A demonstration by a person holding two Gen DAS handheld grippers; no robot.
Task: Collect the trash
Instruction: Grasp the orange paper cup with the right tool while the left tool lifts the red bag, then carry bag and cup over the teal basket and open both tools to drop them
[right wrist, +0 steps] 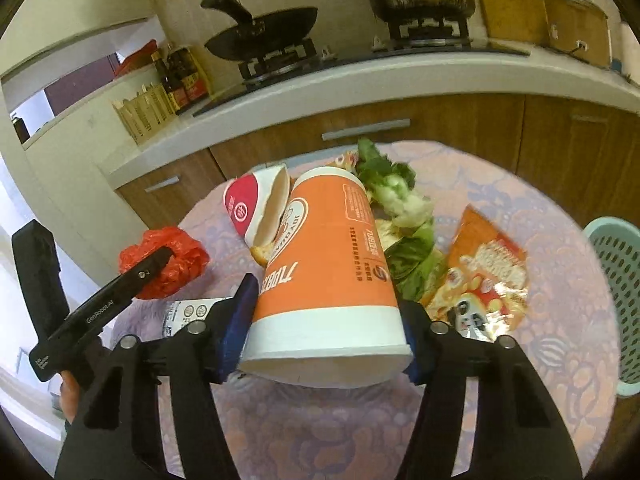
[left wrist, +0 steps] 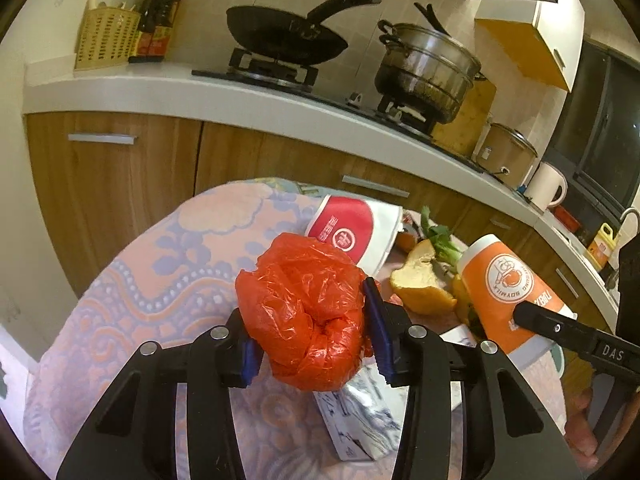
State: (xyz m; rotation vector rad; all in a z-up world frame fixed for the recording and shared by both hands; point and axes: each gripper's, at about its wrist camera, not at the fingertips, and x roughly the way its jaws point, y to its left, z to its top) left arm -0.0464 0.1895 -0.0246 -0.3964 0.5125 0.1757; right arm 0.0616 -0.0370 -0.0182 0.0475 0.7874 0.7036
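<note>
left wrist view: left claw (left wrist: 316, 336) pinches a crumpled red plastic bag (left wrist: 304, 312), blue pads pressed into both sides, the bundle bulging forward past them over the patterned tabletop (left wrist: 168, 264). the bag looks near weightless, soft and slick, so it will squash and could slide out; hold across its thickest wad, not a loose fold. beyond lie a flattened red-and-white cup (left wrist: 356, 228), citrus peel (left wrist: 420, 280) and a printed carton (left wrist: 356, 416) under the bag. right wrist view: right claw (right wrist: 328, 328) clamps an orange paper cup (right wrist: 332, 268) near its wide white rim, the cup tipped with its base pointing away, above the tabletop. light, thin-walled, likely to buckle under a hard squeeze; the rolled rim is the stiffest place. greens (right wrist: 400, 216) and a snack wrapper (right wrist: 480, 276) remain beside it; a teal basket (right wrist: 620, 280) stands at the right edge.
</note>
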